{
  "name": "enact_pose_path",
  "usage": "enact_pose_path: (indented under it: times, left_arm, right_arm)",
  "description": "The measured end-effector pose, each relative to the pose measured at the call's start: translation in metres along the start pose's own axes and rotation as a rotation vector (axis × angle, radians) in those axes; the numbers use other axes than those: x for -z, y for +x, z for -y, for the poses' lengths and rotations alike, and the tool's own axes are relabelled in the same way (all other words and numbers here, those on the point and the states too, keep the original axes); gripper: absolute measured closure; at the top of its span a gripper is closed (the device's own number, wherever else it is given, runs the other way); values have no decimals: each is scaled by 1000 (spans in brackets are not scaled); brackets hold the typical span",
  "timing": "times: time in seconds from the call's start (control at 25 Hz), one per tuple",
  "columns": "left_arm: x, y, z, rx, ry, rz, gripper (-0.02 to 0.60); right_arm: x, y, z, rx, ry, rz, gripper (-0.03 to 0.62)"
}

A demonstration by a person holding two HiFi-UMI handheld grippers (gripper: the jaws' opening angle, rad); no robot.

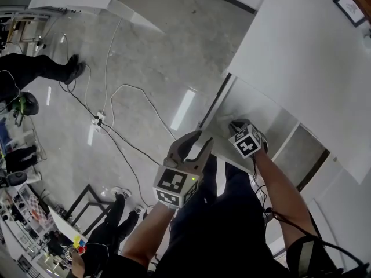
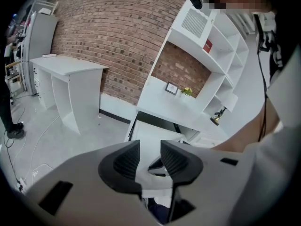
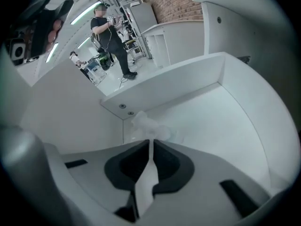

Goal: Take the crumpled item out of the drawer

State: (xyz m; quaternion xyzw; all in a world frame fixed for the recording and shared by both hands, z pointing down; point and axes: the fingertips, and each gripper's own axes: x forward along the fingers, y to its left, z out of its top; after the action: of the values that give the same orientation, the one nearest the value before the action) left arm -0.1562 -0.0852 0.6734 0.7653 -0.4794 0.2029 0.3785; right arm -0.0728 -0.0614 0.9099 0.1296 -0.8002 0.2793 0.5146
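Observation:
The crumpled item (image 3: pixel 148 125) is a white wad of thin paper lying in the near left corner of the open white drawer (image 3: pixel 188 81). My right gripper (image 3: pixel 151 147) is down inside the drawer and shut on a strip of that wad, which runs back between the pads. In the head view the right gripper (image 1: pixel 237 125) reaches into the drawer (image 1: pixel 258 106), and the wad is hidden there. My left gripper (image 1: pixel 200 143) hovers open just outside the drawer's front with nothing between its jaws. In the left gripper view, the left gripper (image 2: pixel 150 157) faces the pulled-out drawer (image 2: pixel 148 135).
A white desk top (image 1: pixel 301 57) overhangs the drawer at the right. Cables (image 1: pixel 116 126) trail across the grey floor. A person (image 3: pixel 110 32) stands farther off by some equipment. A brick wall (image 2: pixel 117 41), a second white desk (image 2: pixel 70 69) and white shelves (image 2: pixel 211 46) lie beyond.

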Motion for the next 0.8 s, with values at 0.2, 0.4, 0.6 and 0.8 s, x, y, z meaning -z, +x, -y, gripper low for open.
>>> enact_pose_path:
  times: [0.2, 0.4, 0.6, 0.8]
  left_arm:
    - [-18, -1, 9, 26, 28, 32, 449]
    - [-36, -8, 28, 41, 25, 53, 449]
    - [-58, -15, 43, 57, 47, 83, 449]
    - [-96, -20, 63, 100, 93, 145, 449]
  right_arm:
    - [-16, -32, 9, 57, 28, 66, 577]
    - [-33, -79, 12, 93, 48, 143, 577]
    - [-61, -140, 16, 159, 63, 263, 577]
    - [-86, -207, 31, 261, 77, 392, 577]
